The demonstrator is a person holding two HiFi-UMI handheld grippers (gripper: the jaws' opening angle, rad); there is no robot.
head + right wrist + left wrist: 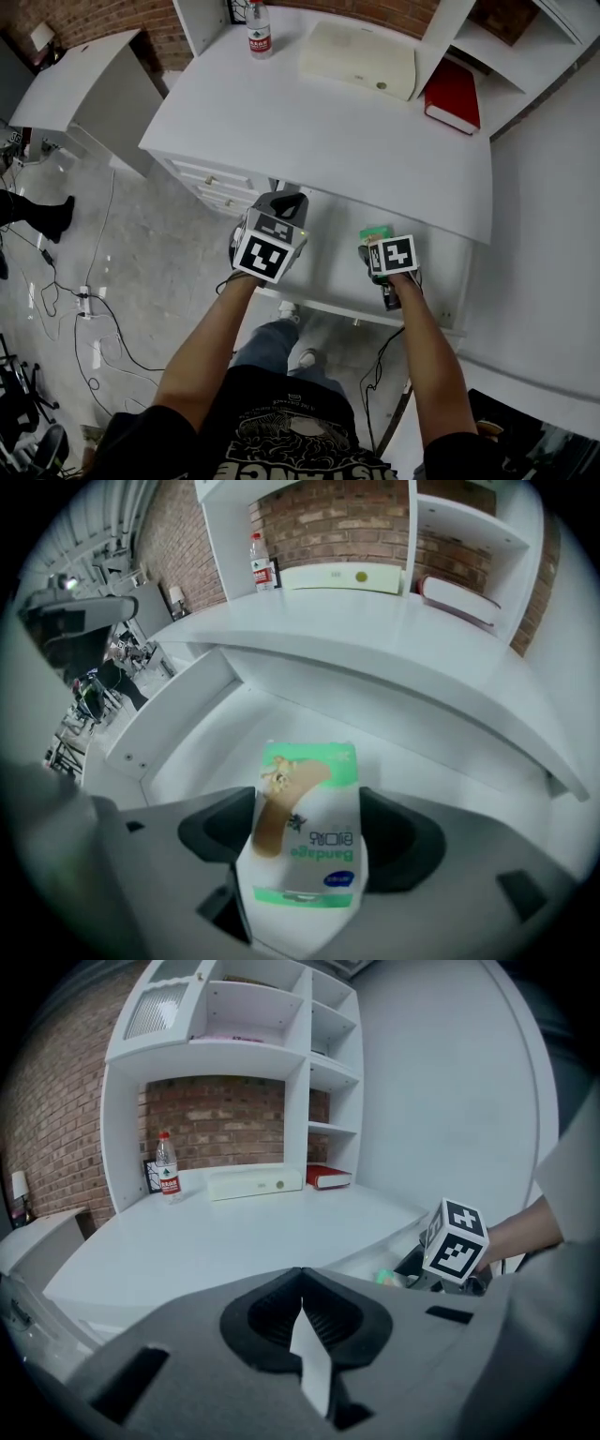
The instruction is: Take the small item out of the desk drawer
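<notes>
Well, the right gripper (309,855) pinches the bandage box (305,799) by its sides, inside the open drawer (216,733) at 5 o'clock from the desk's (328,131) middle. I think the box could slip out, or bump the desk edge above. The left gripper (302,1321) is pressed together, empty. One box, one drawer, two grippers.

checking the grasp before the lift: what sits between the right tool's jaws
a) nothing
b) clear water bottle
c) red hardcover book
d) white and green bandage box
d: in the right gripper view, the right tool grips the white and green cardboard bandage box by its sides.
</notes>
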